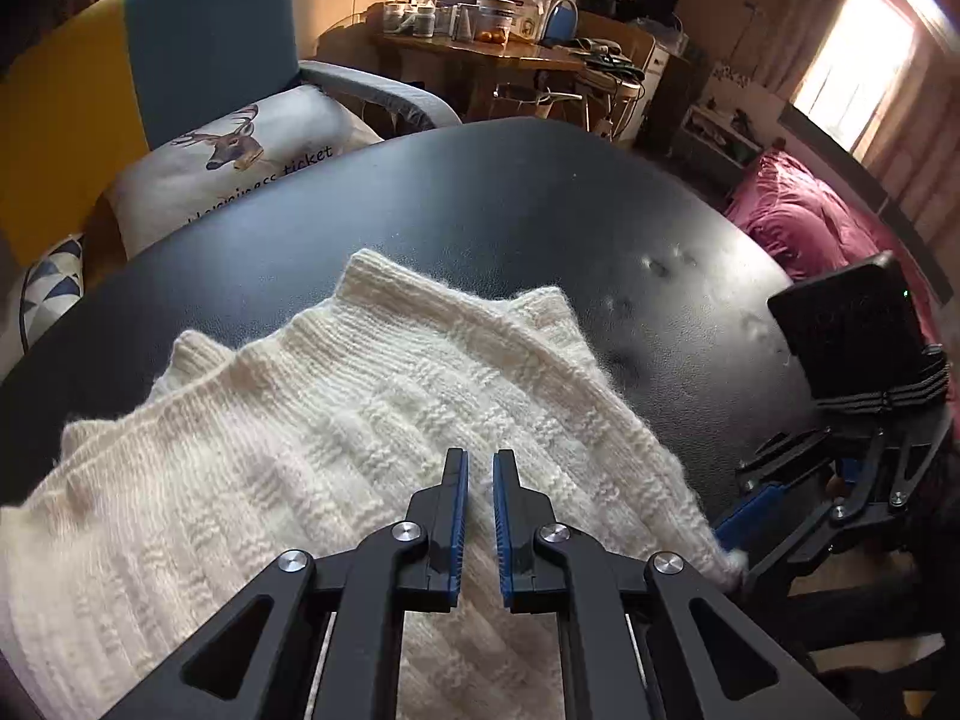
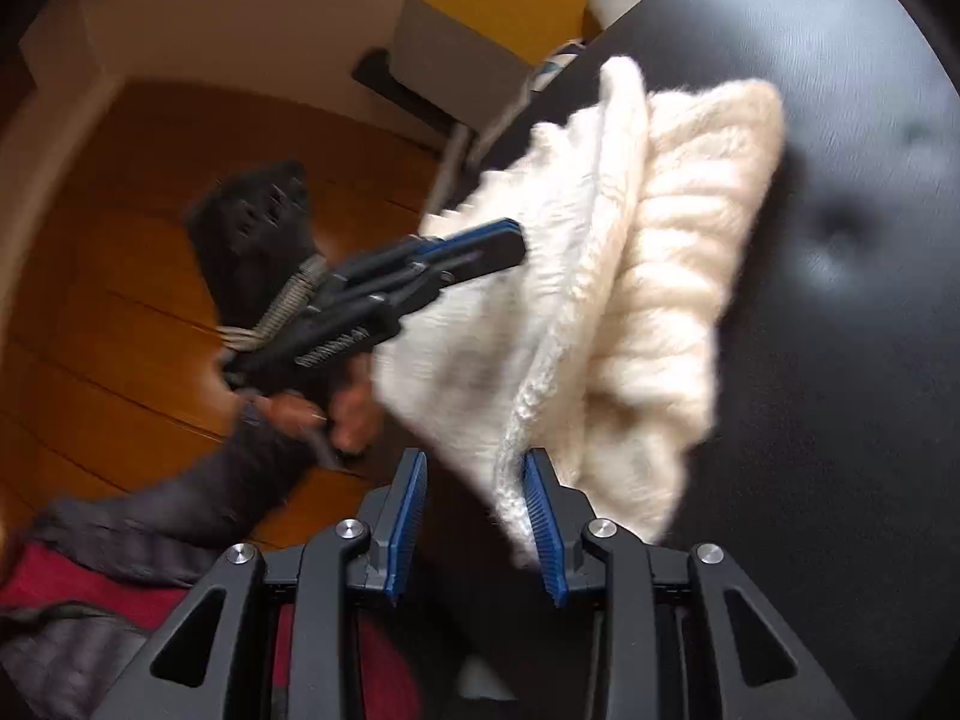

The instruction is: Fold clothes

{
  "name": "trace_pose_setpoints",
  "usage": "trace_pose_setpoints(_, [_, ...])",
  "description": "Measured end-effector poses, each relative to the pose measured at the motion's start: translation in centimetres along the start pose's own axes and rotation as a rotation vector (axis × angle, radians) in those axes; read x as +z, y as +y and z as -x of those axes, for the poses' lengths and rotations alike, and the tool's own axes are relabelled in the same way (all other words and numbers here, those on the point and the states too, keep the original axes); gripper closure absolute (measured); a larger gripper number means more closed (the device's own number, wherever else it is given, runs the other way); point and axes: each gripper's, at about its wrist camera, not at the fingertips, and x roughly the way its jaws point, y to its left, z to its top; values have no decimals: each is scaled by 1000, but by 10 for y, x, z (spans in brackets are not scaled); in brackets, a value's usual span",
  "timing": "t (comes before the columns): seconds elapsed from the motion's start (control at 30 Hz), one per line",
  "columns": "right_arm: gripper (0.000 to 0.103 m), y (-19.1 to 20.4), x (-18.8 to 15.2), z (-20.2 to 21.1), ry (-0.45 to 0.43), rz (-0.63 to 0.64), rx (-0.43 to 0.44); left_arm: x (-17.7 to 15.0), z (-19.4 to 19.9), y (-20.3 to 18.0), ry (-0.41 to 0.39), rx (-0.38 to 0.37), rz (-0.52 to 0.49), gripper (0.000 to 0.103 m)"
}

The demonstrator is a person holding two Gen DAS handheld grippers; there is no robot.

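The cream sweater point(image 1: 336, 420) lies folded on the black desk point(image 1: 480, 204), filling the lower left of the left wrist view. The left gripper point(image 1: 480, 480) hovers over it, jaws slightly parted, holding nothing. Only the right wrist view shows the right gripper point(image 2: 474, 480) released, sweater edge between its fingers, and the sleeve point(image 2: 180, 504) at lower left.

Motion blurs my right view; the sweater point(image 2: 630, 300) hides my left gripper point(image 2: 474, 249) tips, and the frame cuts off my sleeve point(image 2: 180, 504).
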Motion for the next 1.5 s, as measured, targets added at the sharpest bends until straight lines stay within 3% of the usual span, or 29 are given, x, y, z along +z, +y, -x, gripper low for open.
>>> trace_pose_setpoints(0.13, [68,-10,8,16,-42,-34,-18,6,-4,5,-8,-4,0,96])
trace_pose_setpoints(0.2, [67,-14,7,15,-16,-51,18,9,-7,8,-12,-12,6,96])
trace_pose_setpoints(0.4, [66,5,6,-39,201,3,126,18,-17,9,-9,-22,-3,96])
trace_pose_setpoints(0.5, [66,16,-6,-54,363,42,156,22,-26,9,4,-21,-15,96])
trace_pose_setpoints(0.6, [67,18,-36,-60,552,62,67,17,-38,9,49,-49,8,96])
trace_pose_setpoints(0.63, [75,15,-44,-57,570,44,59,14,-40,6,51,-59,10,96])
trace_pose_setpoints(0.67, [75,13,-50,-54,573,32,53,10,-42,2,51,-69,12,96])
trace_pose_setpoints(0.8, [75,15,-68,-39,514,11,36,10,-50,-9,62,-55,10,96])
trace_pose_setpoints(0.87, [74,16,-75,-31,488,5,13,14,-56,-2,76,-78,71,94])
trace_pose_setpoints(0.93, [69,22,-78,-16,454,22,-67,17,-52,7,68,-112,142,94])
trace_pose_setpoints(1.1, [66,62,-51,22,189,141,-255,5,-5,29,-59,-131,243,94])
trace_pose_setpoints(1.27, [66,82,-2,-12,-79,208,-396,-25,23,55,-99,-38,289,94])
trace_pose_setpoints(1.4, [70,47,17,-41,-90,95,-648,-53,17,79,-64,36,343,94])
trace_pose_setpoints(1.5, [71,39,11,-34,-142,61,-660,-69,12,88,-86,-25,411,94])
